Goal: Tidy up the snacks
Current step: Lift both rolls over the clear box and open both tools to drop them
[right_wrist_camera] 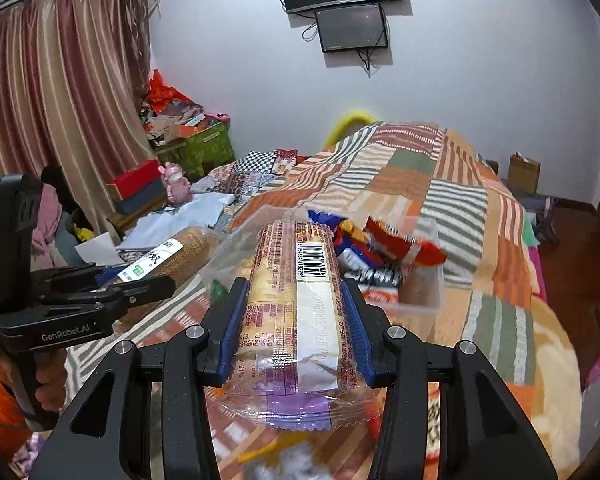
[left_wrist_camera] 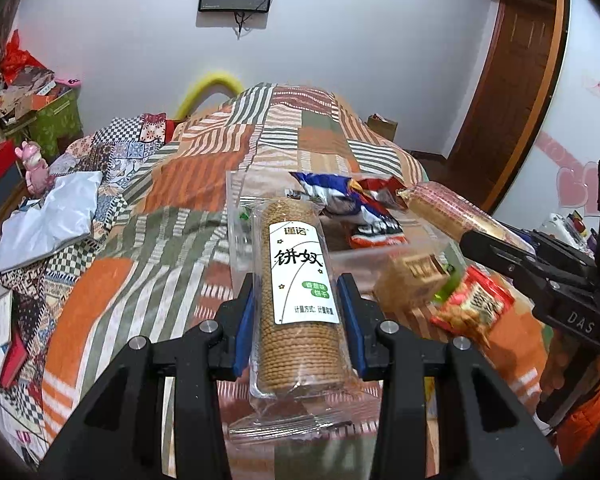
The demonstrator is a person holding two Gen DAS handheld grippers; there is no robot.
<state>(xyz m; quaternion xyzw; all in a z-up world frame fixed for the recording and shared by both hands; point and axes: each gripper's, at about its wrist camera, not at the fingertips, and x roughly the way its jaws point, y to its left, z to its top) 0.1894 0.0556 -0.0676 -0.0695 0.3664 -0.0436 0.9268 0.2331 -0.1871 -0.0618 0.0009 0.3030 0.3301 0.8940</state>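
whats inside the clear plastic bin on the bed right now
The clear plastic bin holds crinkly snack bags in blue, white and red, piled toward its far side. The biscuit roll in the right gripper hides the bin's near left part.

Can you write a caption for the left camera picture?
Left hand-held gripper holds a brown biscuit roll above the clear snack box.

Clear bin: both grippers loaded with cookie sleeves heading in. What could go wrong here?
1. The clear bin already holds chip bags across its far side, so two long sleeves may not lie flat.
2. The left gripper and right gripper converge on one bin; they could collide.
3. The brown cookie sleeve and the purple-wrapped sleeve are held in slick film, with much of their length beyond the pads; either may pivot or slip.
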